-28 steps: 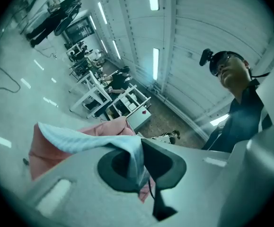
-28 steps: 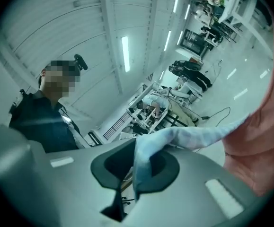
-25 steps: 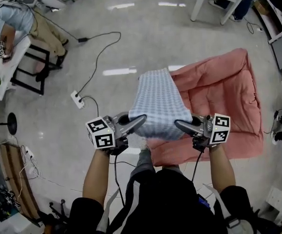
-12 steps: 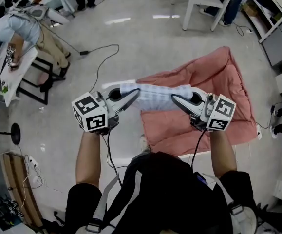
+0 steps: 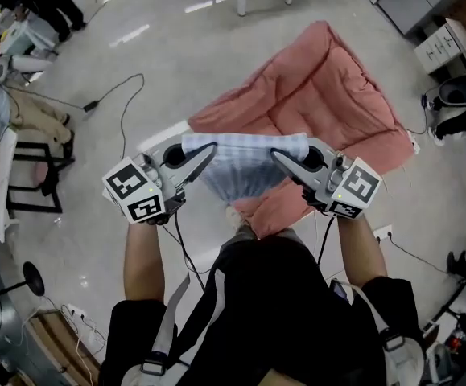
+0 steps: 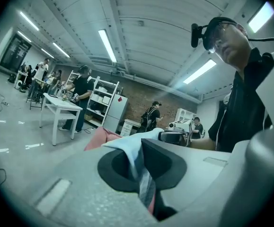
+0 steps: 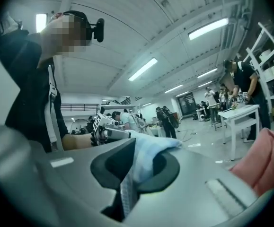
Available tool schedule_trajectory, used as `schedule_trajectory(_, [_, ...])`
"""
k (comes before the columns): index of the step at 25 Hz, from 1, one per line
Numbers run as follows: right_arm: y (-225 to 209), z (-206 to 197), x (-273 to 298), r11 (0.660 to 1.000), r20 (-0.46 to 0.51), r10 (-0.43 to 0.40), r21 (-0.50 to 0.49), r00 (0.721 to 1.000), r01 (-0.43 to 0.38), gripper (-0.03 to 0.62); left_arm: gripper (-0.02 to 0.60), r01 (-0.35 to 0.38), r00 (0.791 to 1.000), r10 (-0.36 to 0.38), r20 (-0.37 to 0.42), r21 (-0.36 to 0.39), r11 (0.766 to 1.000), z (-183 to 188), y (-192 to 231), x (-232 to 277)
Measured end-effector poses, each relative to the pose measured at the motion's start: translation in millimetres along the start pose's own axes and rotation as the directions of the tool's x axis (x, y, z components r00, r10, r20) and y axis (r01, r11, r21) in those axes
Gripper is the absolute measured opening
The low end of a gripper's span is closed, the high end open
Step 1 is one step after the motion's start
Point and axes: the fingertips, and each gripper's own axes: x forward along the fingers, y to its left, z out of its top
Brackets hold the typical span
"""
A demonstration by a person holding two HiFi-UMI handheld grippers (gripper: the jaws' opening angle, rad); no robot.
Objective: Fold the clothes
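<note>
A light blue checked garment [image 5: 245, 163] hangs stretched between my two grippers in front of the person's chest. My left gripper [image 5: 210, 148] is shut on its left top corner; in the left gripper view the cloth [image 6: 139, 167] is pinched between the jaws. My right gripper [image 5: 276, 154] is shut on the right top corner, and the cloth [image 7: 139, 167] bulges out of its jaws in the right gripper view. The garment's lower part droops toward the person's body. Both grippers point about level, facing each other.
A salmon-pink quilt [image 5: 313, 95] lies spread on the floor beyond and below the garment. A black cable [image 5: 124, 107] runs across the grey floor at the left. White tables [image 6: 56, 109] and several people stand around the room; drawer units [image 5: 446, 47] stand at the right.
Both grippers have risen with the garment, which hung flat over the quilt's near edge and now hangs bunched between them, held higher. The wrists have rolled and the head view has swung.
</note>
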Motion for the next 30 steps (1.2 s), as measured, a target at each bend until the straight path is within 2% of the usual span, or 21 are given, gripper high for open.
schedule_trajectory(2, [-6,-7,-33,0.999,0.014,-0.048,0.016,0.999,0.048,0.018,0.026,0.035,0.999,-0.035,0.007,0.003,0.999,-8,-15,30])
schedule_trajectory(5, [-13,-4,-79,0.993,0.060,-0.110,0.035,0.992,0.108,0.020,0.026,0.078,0.997,-0.079,0.009,0.046,0.996,-7,-43,68])
schedule_trajectory(10, [0,15,-104,0.984,0.107,-0.177,-0.018,0.978,0.180,0.021,0.028,0.150,0.987,-0.155,0.046,0.095,0.984,10,-71,77])
schedule_trajectory(13, [13,23,-124,0.975,0.140,-0.205,-0.059,0.969,0.215,0.021,0.026,0.168,0.984,-0.173,0.033,0.102,0.980,14,-89,88])
schedule_trajectory(15, [20,26,-138,0.971,0.176,-0.222,-0.051,0.959,0.235,0.021,0.025,0.176,0.983,-0.179,0.025,0.100,0.979,14,-100,95])
schedule_trajectory(19, [27,20,-147,0.958,0.190,-0.282,-0.002,0.940,0.288,0.020,0.025,0.206,0.978,-0.207,0.023,0.054,0.977,7,-105,101])
schedule_trajectory(23, [24,6,-137,0.944,0.161,-0.326,0.010,0.932,0.328,0.020,0.025,0.272,0.962,-0.271,-0.023,0.067,0.960,-3,-90,101])
schedule_trajectory(25, [15,7,-125,0.929,0.173,-0.364,-0.001,0.915,0.370,0.020,0.025,0.324,0.946,-0.322,-0.037,0.073,0.943,1,-73,100])
schedule_trajectory(27, [0,11,-106,0.900,0.192,-0.425,-0.011,0.884,0.435,0.020,0.025,0.387,0.922,-0.383,-0.053,0.091,0.918,10,-48,100])
schedule_trajectory(30, [-18,10,-76,0.825,0.212,-0.556,0.018,0.804,0.565,0.020,0.025,0.481,0.876,-0.472,-0.097,0.118,0.869,17,-15,91])
